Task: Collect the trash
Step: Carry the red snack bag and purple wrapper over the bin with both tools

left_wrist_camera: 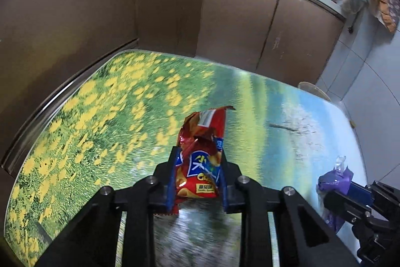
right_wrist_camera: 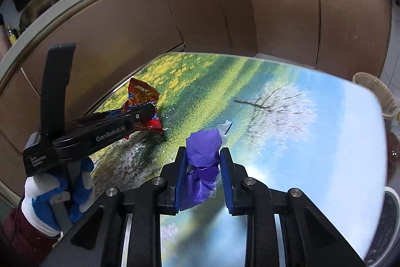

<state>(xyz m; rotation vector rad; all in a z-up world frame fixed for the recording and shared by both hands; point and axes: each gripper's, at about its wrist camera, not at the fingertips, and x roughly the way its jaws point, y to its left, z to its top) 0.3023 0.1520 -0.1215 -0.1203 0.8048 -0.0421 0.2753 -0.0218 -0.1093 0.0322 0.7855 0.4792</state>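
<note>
Your left gripper [left_wrist_camera: 197,172] is clamped on the crinkled red foil snack bag [left_wrist_camera: 200,159], its blue pads pressing both sides of the lower half while the torn top stands free toward twelve o'clock. From the right wrist view the same bag [right_wrist_camera: 143,104] sits at about ten o'clock, carried above the glossy table printed with yellow flowers and a blue sky [left_wrist_camera: 100,104].

Your right gripper [right_wrist_camera: 203,174] is closed around the crumpled purple plastic wrapper [right_wrist_camera: 203,149], with a scrap of clear or white film poking out at its top. In the left wrist view that wrapper [left_wrist_camera: 335,179] shows at four o'clock, near the table's right edge.

Expect both pieces to be nearly weightless, soft and slick. The foil likely crushes rather than resists, so a grip across the middle, where the layers bunch, should hold better than one at the smooth edge. The purple wad looks loosely bundled; its loose tail could slide out if you ease off.

A pale woven basket [right_wrist_camera: 375,91] stands past the table's far right corner at two o'clock, a possible drop point, though its opening is mostly hidden.
</note>
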